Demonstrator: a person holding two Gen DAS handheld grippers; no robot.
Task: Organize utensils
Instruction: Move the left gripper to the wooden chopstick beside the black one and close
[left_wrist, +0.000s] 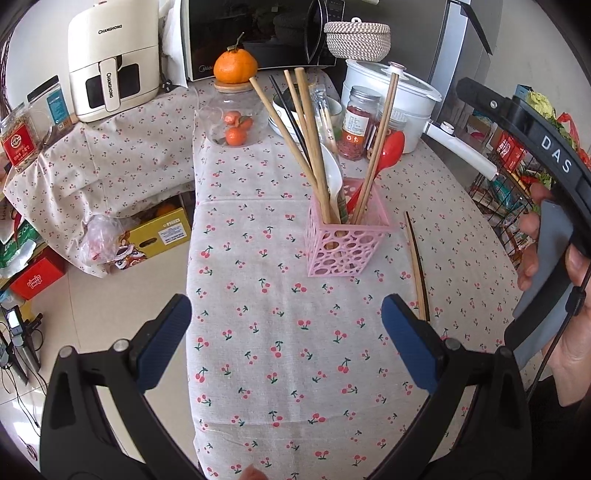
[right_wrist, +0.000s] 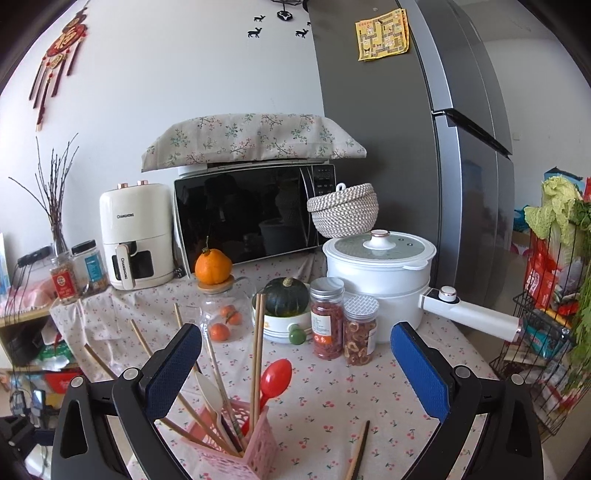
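Observation:
A pink perforated utensil holder (left_wrist: 345, 243) stands on the cherry-print tablecloth (left_wrist: 280, 332). It holds several wooden chopsticks (left_wrist: 306, 140), a white spoon (left_wrist: 334, 177) and a red spoon (left_wrist: 386, 155). A loose pair of chopsticks (left_wrist: 417, 267) lies on the cloth just right of the holder. My left gripper (left_wrist: 286, 330) is open and empty, low over the cloth in front of the holder. My right gripper (right_wrist: 295, 363) is open and empty, above and behind the holder (right_wrist: 236, 450); the red spoon (right_wrist: 275, 378) and the loose chopsticks (right_wrist: 358, 448) show below it.
At the back stand a glass jar of tangerines (left_wrist: 234, 122), stacked bowls (left_wrist: 306, 110), two spice jars (right_wrist: 327, 319), a white pot with a long handle (right_wrist: 380, 266), a microwave (right_wrist: 251, 210) and an air fryer (right_wrist: 135, 236). A wire rack of groceries (right_wrist: 546, 325) stands right. The table's left edge drops to the floor.

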